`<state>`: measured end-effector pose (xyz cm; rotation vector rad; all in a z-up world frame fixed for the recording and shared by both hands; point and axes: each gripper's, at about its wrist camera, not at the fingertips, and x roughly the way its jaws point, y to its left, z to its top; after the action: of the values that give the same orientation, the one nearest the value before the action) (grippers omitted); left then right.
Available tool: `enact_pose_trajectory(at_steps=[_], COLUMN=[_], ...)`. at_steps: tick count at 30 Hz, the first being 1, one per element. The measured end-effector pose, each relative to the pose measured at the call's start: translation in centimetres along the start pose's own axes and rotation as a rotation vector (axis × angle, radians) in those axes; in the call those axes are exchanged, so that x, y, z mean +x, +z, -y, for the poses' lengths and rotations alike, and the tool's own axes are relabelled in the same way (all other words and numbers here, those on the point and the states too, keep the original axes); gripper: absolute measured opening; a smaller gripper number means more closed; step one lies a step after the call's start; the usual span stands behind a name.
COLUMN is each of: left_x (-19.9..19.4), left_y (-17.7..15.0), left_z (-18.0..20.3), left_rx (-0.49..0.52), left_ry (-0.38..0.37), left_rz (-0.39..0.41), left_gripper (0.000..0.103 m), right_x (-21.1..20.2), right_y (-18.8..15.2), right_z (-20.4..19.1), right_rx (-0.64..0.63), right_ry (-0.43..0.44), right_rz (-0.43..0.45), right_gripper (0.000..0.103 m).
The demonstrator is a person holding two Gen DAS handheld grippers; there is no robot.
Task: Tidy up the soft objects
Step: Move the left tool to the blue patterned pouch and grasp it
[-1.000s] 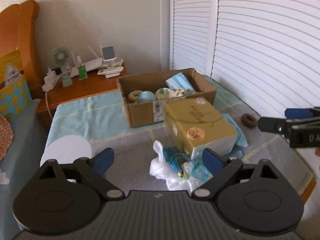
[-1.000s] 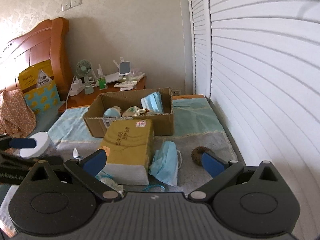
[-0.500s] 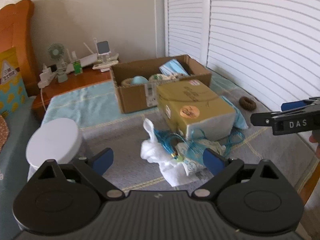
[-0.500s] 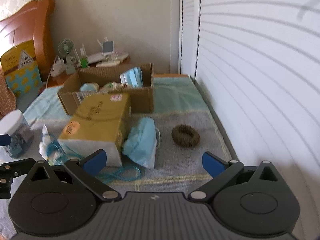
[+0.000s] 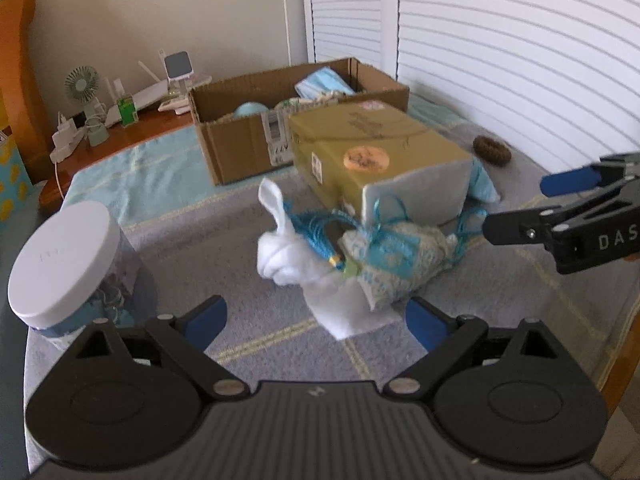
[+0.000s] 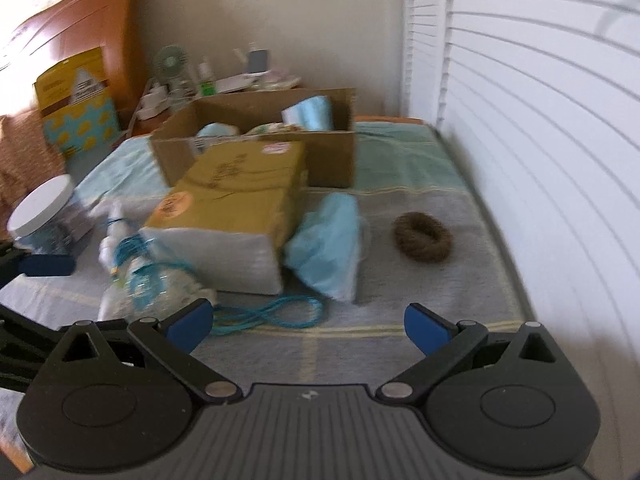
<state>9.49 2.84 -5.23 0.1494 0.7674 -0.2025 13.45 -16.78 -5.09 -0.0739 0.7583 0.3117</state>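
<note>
Since the frame 1 second before, both grippers had dropped lower and closer to the bed, so the heap of soft things beside the gold box (image 5: 372, 152) loomed larger. The left gripper (image 5: 316, 320) hung with its blue-padded fingers spread wide and empty, just short of a fluffy white sock (image 5: 288, 256). That sock lay against a knitted pale-blue pouch (image 5: 396, 256) tangled in shiny teal cord (image 6: 276, 312), all touching the box's white front end. A crumpled light-blue mask (image 6: 328, 240) leaned on the box's right side, and a brown fuzzy ring-shaped scrunchie (image 6: 422, 236) lay well right of it. Behind the box stood an open corrugated cardboard carton (image 5: 248, 136) holding more soft items. A round white-lidded jar (image 5: 68, 264) stood well to the box's left. The right gripper (image 6: 308, 324) was likewise spread and empty.
</note>
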Motion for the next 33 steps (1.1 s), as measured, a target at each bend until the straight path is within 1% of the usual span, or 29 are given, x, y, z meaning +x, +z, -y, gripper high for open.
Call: enact_pose_trajectory(at_steps=[5, 8, 11, 14, 16, 17, 18, 19, 20, 22, 24, 25, 26, 33], left_x=[0.1, 0.3, 0.3, 0.4, 0.7, 0.8, 0.8, 0.8, 0.9, 0.8, 0.8, 0.7, 0.6, -0.8], left_y=[-0.8, -0.8, -0.8, -0.6, -0.4, -0.3, -0.3, -0.2, -0.2, -0.2, -0.1, -0.2, -0.2, -1.0], left_z=[-0.2, -0.4, -0.3, 0.1, 0.3, 0.4, 0.3, 0.3, 0.2, 0.0, -0.2, -0.4, -0.6, -1.2], left_rx=[0.023, 0.024, 0.031, 0.048, 0.055, 0.055, 0.052, 0.047, 0.041, 0.027, 0.018, 0.012, 0.004, -0.008], left_ry=[-0.005, -0.007, -0.034, -0.064, -0.073, -0.080, -0.090, -0.099, -0.110, -0.124, -0.125, -0.124, -0.123, -0.120], left_rz=[-0.011, -0.011, 0.003, 0.013, 0.014, 0.015, 0.017, 0.018, 0.019, 0.018, 0.017, 0.016, 0.016, 0.010], left_gripper=[0.096, 0.095, 0.090, 0.079, 0.068, 0.066, 0.061, 0.052, 0.047, 0.035, 0.026, 0.024, 0.023, 0.022], right_x=[0.7, 0.9, 1.1, 1.1, 1.2, 1.2, 1.2, 1.2, 1.2, 1.3, 1.3, 1.3, 1.4, 1.3], right_y=[0.3, 0.3, 0.3, 0.2, 0.1, 0.1, 0.1, 0.1, 0.0, 0.0, -0.1, -0.1, -0.1, -0.2], right_z=[-1.5, -1.7, -1.7, -1.4, -1.2, -1.2, -1.1, -1.0, -0.9, -0.8, -0.6, -0.5, -0.5, -0.4], right_rx=[-0.038, -0.037, -0.030, -0.024, -0.019, -0.017, -0.014, -0.011, -0.010, -0.007, -0.003, -0.001, 0.002, 0.011], right_ry=[0.044, 0.045, 0.042, 0.035, 0.031, 0.028, 0.026, 0.025, 0.022, 0.016, 0.010, 0.008, 0.007, 0.000], right_rz=[-0.012, -0.015, -0.019, -0.023, -0.025, -0.025, -0.025, -0.025, -0.025, -0.026, -0.028, -0.028, -0.030, -0.024], right_gripper=[0.103, 0.103, 0.103, 0.103, 0.103, 0.103, 0.103, 0.103, 0.103, 0.103, 0.103, 0.103, 0.103, 0.103])
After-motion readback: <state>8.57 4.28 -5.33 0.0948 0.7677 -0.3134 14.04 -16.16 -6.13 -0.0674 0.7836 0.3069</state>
